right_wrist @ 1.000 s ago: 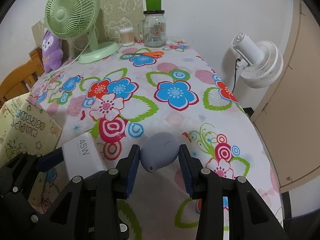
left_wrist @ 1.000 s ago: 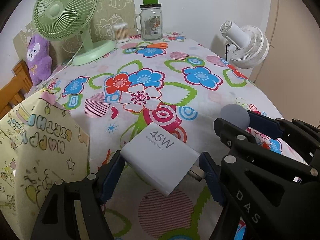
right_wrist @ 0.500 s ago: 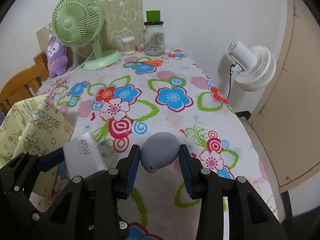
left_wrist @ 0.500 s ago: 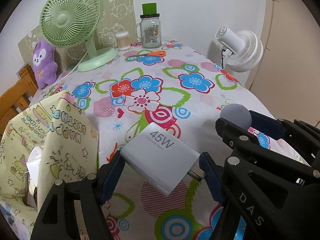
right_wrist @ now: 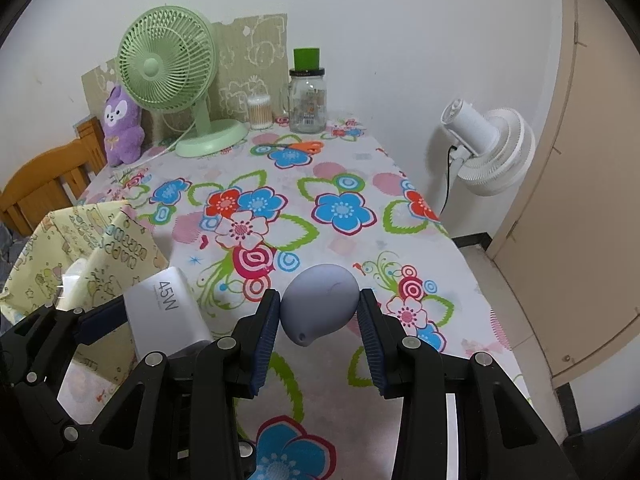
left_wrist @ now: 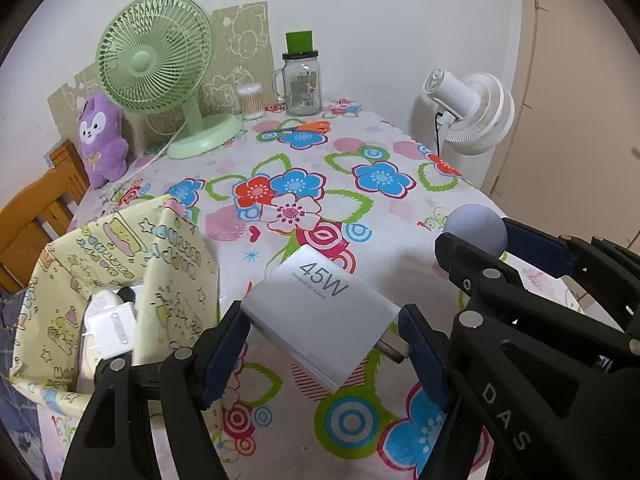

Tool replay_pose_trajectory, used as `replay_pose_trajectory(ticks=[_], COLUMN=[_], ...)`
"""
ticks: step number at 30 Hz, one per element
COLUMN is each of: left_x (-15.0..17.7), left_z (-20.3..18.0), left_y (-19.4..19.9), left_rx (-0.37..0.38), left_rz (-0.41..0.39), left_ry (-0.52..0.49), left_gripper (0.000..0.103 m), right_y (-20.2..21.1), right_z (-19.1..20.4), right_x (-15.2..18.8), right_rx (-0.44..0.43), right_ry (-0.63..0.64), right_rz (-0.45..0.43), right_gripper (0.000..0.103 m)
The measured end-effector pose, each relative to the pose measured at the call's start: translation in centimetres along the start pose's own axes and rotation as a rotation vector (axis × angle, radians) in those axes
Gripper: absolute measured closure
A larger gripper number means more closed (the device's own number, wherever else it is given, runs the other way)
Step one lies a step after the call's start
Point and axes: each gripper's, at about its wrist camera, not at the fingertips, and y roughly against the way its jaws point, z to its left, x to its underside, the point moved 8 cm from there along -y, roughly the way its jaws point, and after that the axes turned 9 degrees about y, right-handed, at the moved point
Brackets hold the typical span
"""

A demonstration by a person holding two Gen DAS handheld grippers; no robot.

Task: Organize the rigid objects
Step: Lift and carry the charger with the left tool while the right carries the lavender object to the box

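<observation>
Both hands loaded, both items clear of the bench (left_wrist: 400,236). Left gripper (left_wrist: 324,354) fingers clamp the white 45W charger (left_wrist: 320,312) across its width; right gripper (right_wrist: 318,320) fingers grip the grey egg-shaped object (right_wrist: 320,304). Yellow paper bag (left_wrist: 176,280) stands open just left of the charger and already holds at least one white plug adapter (left_wrist: 110,330). Judged mid-task: two items picked, neither deposited yet.

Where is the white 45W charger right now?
The charger is clamped in the left gripper, above the tablecloth, right of the yellow bag.
</observation>
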Motion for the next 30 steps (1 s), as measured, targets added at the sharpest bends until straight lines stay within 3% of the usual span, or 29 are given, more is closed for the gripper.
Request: replay_pose_trajectory(ticks=[30], left_x=[-1.6], left_z=[3.5], left_y=[7.5], left_rx=[0.008], left_rz=[-0.079], left_ry=[0.031], left_gripper=[0.025], right_y=[7.6], right_z=[3.9], right_x=[-3.3], right_rx=[-0.001], right_ry=[0.026], right_rz=[-0.097], right_gripper=[0.06])
